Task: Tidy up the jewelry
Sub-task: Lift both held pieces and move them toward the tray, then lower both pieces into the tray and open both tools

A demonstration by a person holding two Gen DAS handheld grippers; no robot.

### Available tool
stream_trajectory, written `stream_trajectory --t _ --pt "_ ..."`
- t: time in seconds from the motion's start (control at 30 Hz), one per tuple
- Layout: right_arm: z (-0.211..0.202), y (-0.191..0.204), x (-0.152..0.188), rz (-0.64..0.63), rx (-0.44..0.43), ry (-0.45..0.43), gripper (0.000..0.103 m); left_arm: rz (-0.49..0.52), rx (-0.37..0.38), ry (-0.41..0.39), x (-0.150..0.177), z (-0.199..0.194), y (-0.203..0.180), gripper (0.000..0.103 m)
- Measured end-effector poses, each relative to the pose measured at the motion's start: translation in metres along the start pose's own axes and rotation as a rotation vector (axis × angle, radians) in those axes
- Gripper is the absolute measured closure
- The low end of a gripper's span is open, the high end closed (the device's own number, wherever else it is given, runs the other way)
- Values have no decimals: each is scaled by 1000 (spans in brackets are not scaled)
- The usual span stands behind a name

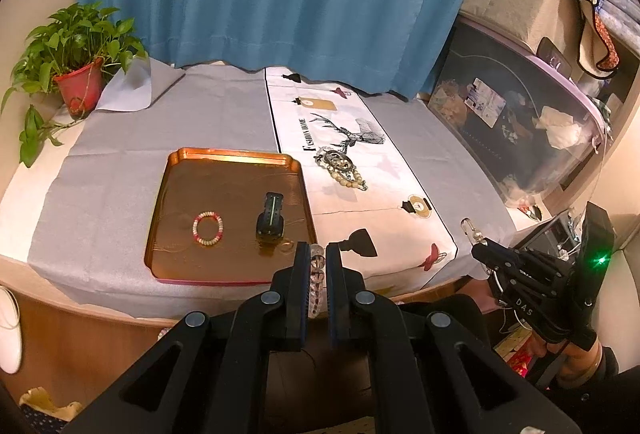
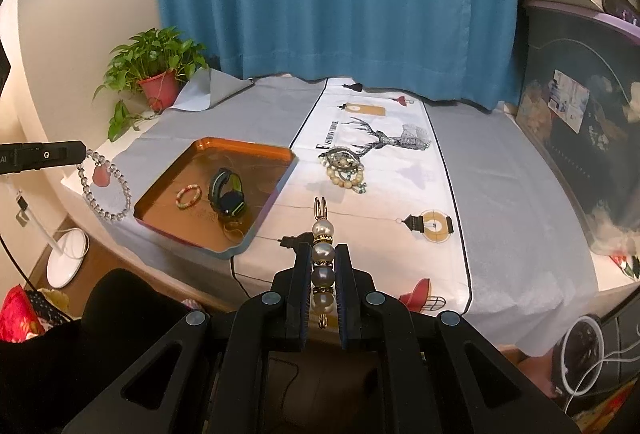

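Left gripper (image 1: 318, 266) pinches clear bead bracelet (image 2: 105, 187), loop dangling near-left of tray (image 1: 176, 266). Right gripper (image 2: 323, 266) clamps pearl clasp (image 2: 323, 254), held above runner (image 2: 400, 173). Both look light, slick, limp; grip across beads. Remaining jewelry pile (image 2: 343, 165) sits far-center on runner.

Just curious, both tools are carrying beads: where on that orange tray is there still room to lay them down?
The orange tray is bare behind and left of the pink bead bracelet; its right front is crowded by the black watch.
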State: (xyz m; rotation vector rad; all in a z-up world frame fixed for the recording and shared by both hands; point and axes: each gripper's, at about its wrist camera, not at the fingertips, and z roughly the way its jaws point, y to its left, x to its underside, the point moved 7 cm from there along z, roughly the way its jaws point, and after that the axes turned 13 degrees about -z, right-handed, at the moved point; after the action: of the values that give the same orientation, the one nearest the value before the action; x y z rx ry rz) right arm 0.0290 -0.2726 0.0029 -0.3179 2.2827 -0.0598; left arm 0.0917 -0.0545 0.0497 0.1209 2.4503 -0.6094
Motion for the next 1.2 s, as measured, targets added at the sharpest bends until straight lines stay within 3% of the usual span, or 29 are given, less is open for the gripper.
stream_trajectory --t 0.63,0.93,1.2 --pt "21 23 -20 -39 -48 17 91 -59 -24 -13 -4 5 39 98" --pt "65 61 -44 -112 -94 47 91 -104 -39 -9 -25 31 71 98" --pt "125 71 -88 -131 -99 55 91 -119 -66 -6 -59 71 96 98"
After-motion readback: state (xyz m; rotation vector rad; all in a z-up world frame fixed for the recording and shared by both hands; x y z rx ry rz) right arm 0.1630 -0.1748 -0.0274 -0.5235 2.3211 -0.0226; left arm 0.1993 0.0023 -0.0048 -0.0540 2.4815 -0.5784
